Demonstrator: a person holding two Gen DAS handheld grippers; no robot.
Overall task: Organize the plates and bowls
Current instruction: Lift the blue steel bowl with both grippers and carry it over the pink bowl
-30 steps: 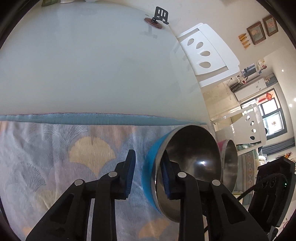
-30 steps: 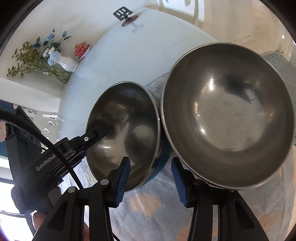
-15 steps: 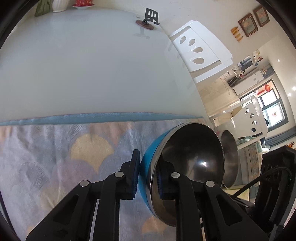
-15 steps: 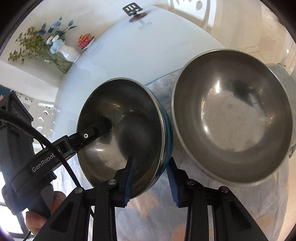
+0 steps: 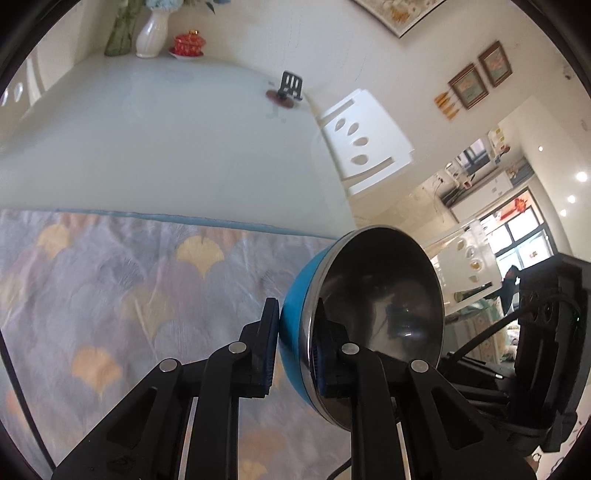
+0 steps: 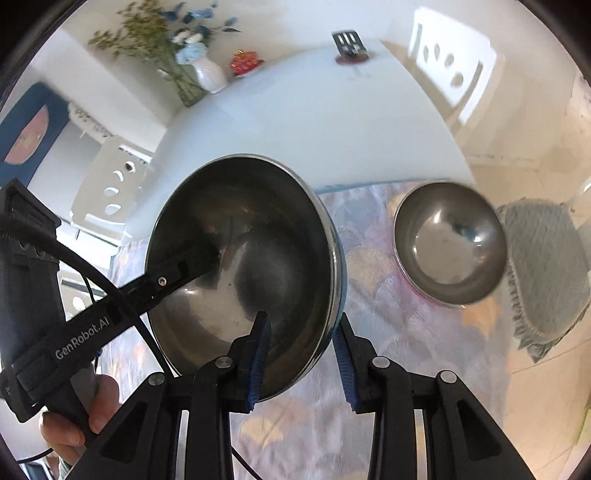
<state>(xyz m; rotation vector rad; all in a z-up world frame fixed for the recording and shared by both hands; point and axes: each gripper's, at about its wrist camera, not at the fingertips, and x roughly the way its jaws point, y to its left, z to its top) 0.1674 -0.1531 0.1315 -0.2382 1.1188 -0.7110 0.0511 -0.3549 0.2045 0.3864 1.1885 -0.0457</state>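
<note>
left gripper: clamping the rim of the blue bowl, one pad on the blue outer wall, the other inside against the steel; jaws fully clenched on it.
right gripper: also gripping the same blue bowl at the near rim, left pad inside, right pad on the outside; jaws pinching the wall.
blue bowl: hanging between both grippers, tilted, off the patterned cloth; steel interior facing the right wrist camera.
second bowl: steel, sitting upright on the cloth, well apart to the right of the held one; pink edge showing under its rim.
hand: wrapping the left gripper's handle, lower left in the right wrist view.
table: pale glossy top, cloth covering the near part.
far edge: white vase, red dish, small black stand.
chair: white, standing beside the table's right side.
</note>
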